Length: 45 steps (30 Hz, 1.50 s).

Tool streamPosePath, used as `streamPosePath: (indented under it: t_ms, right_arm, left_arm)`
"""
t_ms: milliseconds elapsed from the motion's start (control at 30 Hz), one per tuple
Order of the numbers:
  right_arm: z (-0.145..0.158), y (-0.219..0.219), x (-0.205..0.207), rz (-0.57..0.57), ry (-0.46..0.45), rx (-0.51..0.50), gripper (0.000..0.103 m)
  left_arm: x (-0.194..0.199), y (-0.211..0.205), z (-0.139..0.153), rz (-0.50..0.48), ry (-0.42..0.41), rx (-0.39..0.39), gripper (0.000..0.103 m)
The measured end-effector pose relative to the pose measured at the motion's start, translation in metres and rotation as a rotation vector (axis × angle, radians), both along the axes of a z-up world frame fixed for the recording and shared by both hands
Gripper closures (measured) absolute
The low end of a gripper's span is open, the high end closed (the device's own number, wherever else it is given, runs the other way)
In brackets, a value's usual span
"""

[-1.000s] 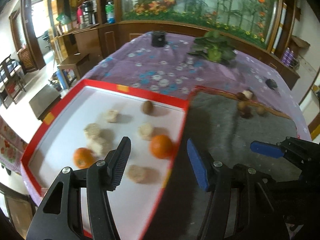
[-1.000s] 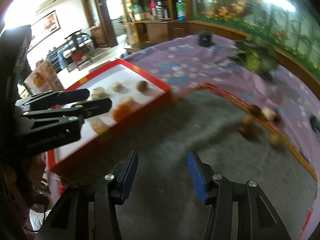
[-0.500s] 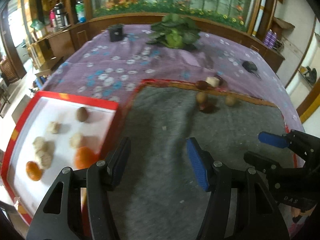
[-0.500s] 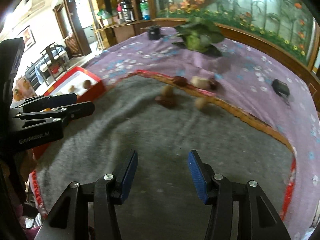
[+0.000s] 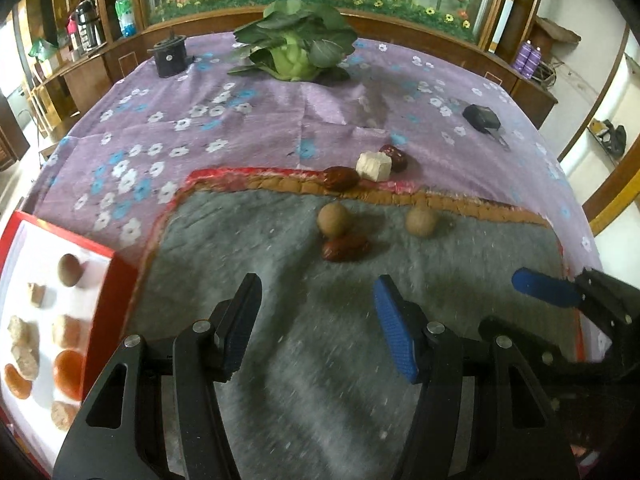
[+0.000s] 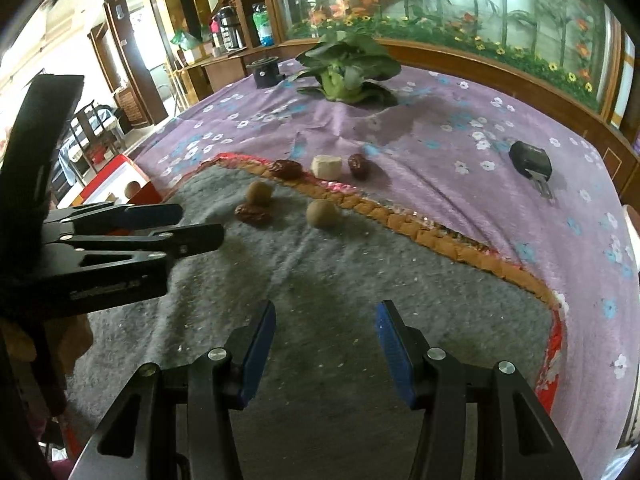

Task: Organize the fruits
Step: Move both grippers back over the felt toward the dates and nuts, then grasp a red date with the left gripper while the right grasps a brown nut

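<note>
Hovering over the fuzzy grey mat [image 5: 280,360], each tool, left [image 5: 316,320] and right [image 6: 326,344], gapes empty near round longans [image 5: 335,220].

a leafy green cabbage [image 5: 294,46] and a small black pot [image 5: 171,55] at the far edge of the purple flowered cloth [image 5: 248,120] covering the surface. a black car key [image 6: 530,162] further right on the same cloth. thermos flasks and bottles [image 5: 104,20] on the wooden shelf behind.

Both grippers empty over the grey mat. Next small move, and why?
Probably ease the left gripper forward and down onto the red date on the grey mat. It is the nearest loose fruit straight ahead, and the jaws stand open and empty. The red tray waits left.
</note>
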State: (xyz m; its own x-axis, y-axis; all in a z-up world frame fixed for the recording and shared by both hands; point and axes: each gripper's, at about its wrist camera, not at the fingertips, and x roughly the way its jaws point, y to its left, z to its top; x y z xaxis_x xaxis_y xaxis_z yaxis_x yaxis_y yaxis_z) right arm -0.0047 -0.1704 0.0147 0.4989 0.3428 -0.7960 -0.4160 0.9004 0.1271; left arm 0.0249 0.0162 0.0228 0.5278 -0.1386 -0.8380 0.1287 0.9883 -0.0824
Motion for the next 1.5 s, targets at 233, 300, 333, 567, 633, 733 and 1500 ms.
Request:
streamPosePath:
  t_ms: [233,300,333,567,633,733,1500]
  right_arm:
    - [-0.003,-0.013,0.006,-0.008,0.004,0.044,0.052]
    - [-0.005,-0.016,0.008,-0.011,0.016,0.057,0.052]
    - [-0.008,-0.017,0.009,-0.012,0.025,0.064,0.052]
    - [-0.014,-0.020,0.012,-0.012,0.047,0.065,0.052]
    - [-0.014,-0.020,0.011,-0.010,0.044,0.068,0.052]
    - [-0.013,-0.019,0.011,-0.009,0.041,0.066,0.052]
    - [-0.011,0.036,0.059,0.025,-0.003,0.004,0.052]
  left_arm:
    - [0.017,-0.015,-0.010,0.015,0.009,0.019,0.044]
    - [0.022,-0.018,-0.013,0.018,0.008,0.029,0.044]
    - [0.024,-0.019,-0.014,0.022,0.007,0.032,0.044]
    - [0.023,-0.022,-0.020,0.006,-0.021,0.073,0.053]
    - [0.024,-0.019,-0.019,0.012,-0.026,0.071,0.065]
    - [0.025,-0.009,-0.018,0.017,-0.025,0.053,0.082]
    - [-0.014,0.036,0.005,-0.009,-0.059,-0.014,0.088]
